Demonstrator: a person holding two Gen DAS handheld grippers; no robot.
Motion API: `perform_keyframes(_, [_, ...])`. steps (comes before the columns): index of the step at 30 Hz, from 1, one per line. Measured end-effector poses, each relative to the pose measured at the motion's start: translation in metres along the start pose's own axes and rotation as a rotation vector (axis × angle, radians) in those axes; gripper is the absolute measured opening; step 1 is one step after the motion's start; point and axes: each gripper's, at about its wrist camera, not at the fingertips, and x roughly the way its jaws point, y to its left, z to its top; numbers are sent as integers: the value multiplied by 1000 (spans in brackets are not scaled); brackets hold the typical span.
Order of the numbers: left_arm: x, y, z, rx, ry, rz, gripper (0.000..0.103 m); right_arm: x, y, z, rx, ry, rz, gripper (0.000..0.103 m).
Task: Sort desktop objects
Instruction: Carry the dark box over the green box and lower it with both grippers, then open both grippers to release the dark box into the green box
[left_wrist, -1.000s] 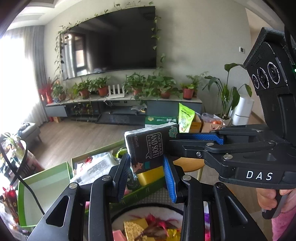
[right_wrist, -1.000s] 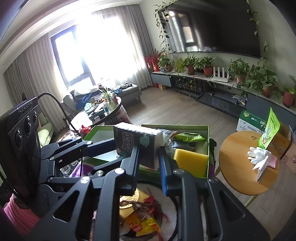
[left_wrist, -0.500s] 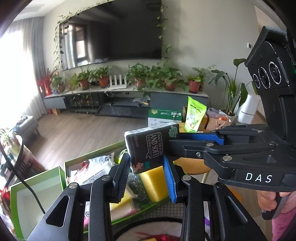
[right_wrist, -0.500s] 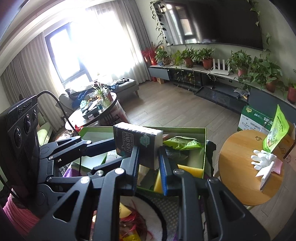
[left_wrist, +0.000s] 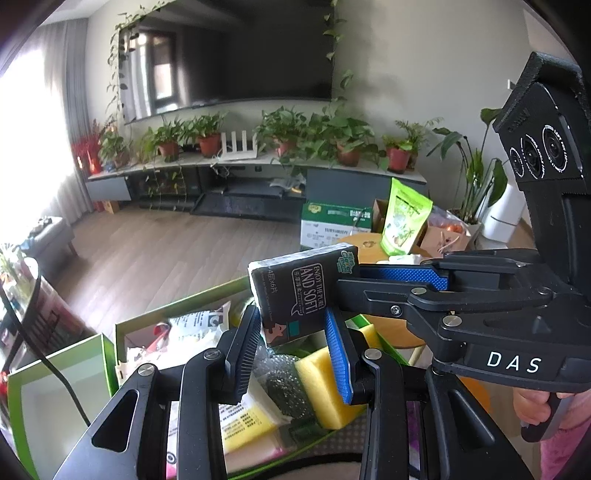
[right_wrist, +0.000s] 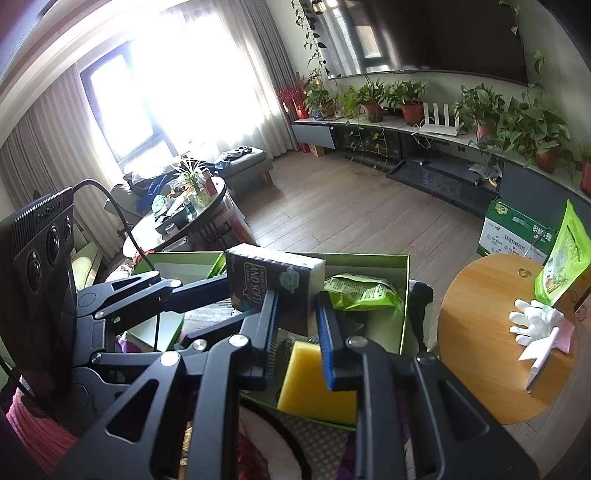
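A dark tissue pack printed "AND SOFT" hangs in the air, gripped from two sides. My left gripper is shut on its lower end. My right gripper reaches in from the right and clamps its far end. In the right wrist view the tissue pack sits between the pads of my right gripper, and my left gripper comes in from the left. Below the pack lies an open green box holding a yellow sponge, white packets and a green snack bag.
A second green box stands at the left. A round wooden table on the right carries a white hand-shaped stand and a green pouch. A patterned plate rim shows at the bottom. A cluttered coffee table stands beyond.
Both grippers have carried the tissue pack forward and down over the green box. The plate of sweets has slid almost out of view at the bottom. Neither grip has changed.
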Motion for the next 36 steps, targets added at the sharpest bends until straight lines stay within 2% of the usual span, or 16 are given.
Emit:
perform_keyframes(13, [34,7,-2,-30,97,31,36,35,-17,-4,37,52,2,22])
perform_keyframes(19, [36,13,-5,-38,108,56,36,41,-19,-6,61,69,-5,23])
perform_keyframes(31, [17,11,-2,-29,64,68,37,21,-8,-8,50,47,-15,25])
perform_keyframes(34, [7,7,-2,-22,39,96,37,8,2,-8,31,34,-18,31])
perform_keyframes(36, [-1,6,-3,-24,29,106,40,-2,11,-10,16,27,-18,34])
